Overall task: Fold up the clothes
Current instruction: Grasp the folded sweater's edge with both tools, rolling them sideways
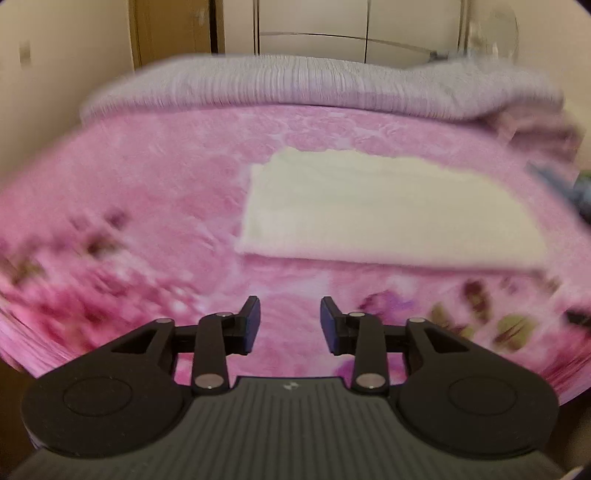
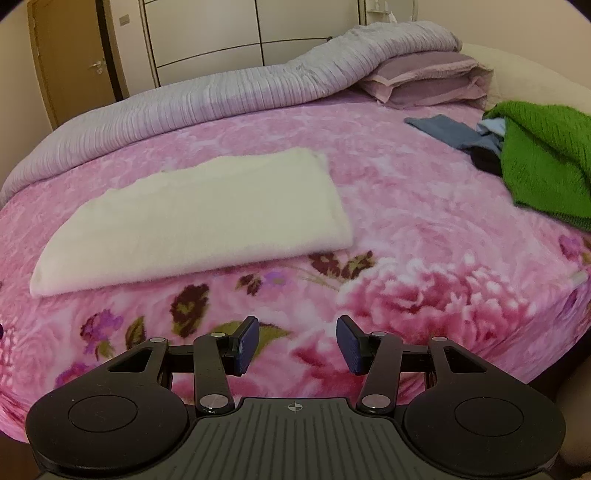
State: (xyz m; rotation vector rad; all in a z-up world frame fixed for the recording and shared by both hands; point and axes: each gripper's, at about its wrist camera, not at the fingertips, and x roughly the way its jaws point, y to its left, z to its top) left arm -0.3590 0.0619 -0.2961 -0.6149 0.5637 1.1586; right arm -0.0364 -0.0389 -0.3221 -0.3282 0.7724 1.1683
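Note:
A cream fluffy garment (image 1: 388, 210) lies folded in a flat rectangle on the pink floral bed cover (image 1: 147, 206); it also shows in the right wrist view (image 2: 199, 218). My left gripper (image 1: 290, 325) is open and empty, above the cover in front of the folded piece. My right gripper (image 2: 297, 345) is open and empty, in front of and to the right of the folded piece. A pile of unfolded clothes, with a green knit (image 2: 546, 162) on top and a blue piece (image 2: 450, 131) beside it, lies at the right of the bed. The left wrist view is motion-blurred.
A grey ribbed duvet (image 2: 207, 99) is bunched along the far side of the bed. Mauve pillows (image 2: 428, 77) lie at the back right. A wardrobe (image 2: 236, 33) and a wooden door (image 2: 70, 55) stand behind the bed.

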